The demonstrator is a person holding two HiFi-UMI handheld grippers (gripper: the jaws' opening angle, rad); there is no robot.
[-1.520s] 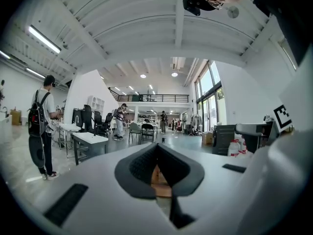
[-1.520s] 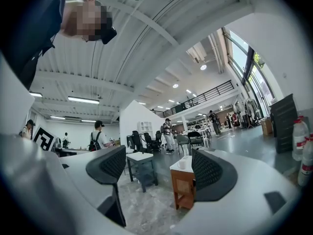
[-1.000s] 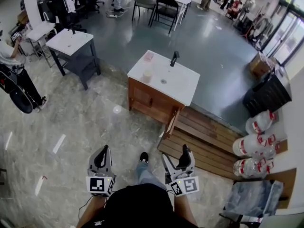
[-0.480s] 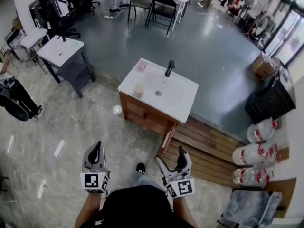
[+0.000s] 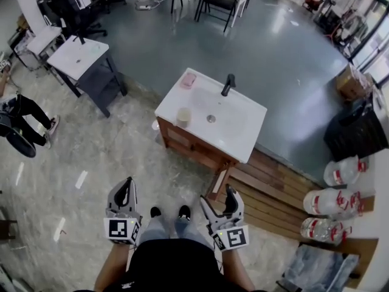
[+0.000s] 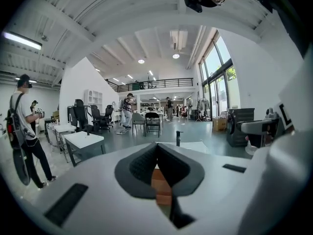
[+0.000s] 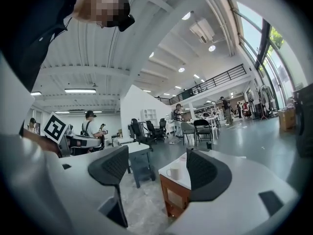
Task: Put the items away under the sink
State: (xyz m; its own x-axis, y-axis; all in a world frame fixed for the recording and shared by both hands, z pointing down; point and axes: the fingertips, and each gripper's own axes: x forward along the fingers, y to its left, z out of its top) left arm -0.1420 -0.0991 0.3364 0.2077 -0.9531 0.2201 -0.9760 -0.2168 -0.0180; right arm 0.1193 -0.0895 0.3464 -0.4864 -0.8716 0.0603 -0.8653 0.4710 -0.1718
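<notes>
**Short of the sink, both grippers empty**

I hold both grippers low in front of me, well apart from the vanity. My left gripper (image 5: 126, 184) has its ribbed dark pads pressed together on nothing. My right gripper (image 5: 219, 199) is spread and empty.

The things to stow sit on the smooth white countertop (image 5: 243, 123). A pale round cup (image 5: 183, 115) stands at its front left corner. A flat pink item (image 5: 188, 80) lies further back, near the black faucet (image 5: 228, 84). Below is the brown wooden cabinet (image 5: 188, 145), and its door (image 5: 220, 181) looks ajar at the near corner. I cannot see inside.

I judge that the approach is the step in hand. I should step closer and bring the spread right gripper square to the cup. The cup looks glossy and likely slick, so I should pinch low across its curved wall, not at the rim. I should also part the left jaws before reaching for the door.
</notes>
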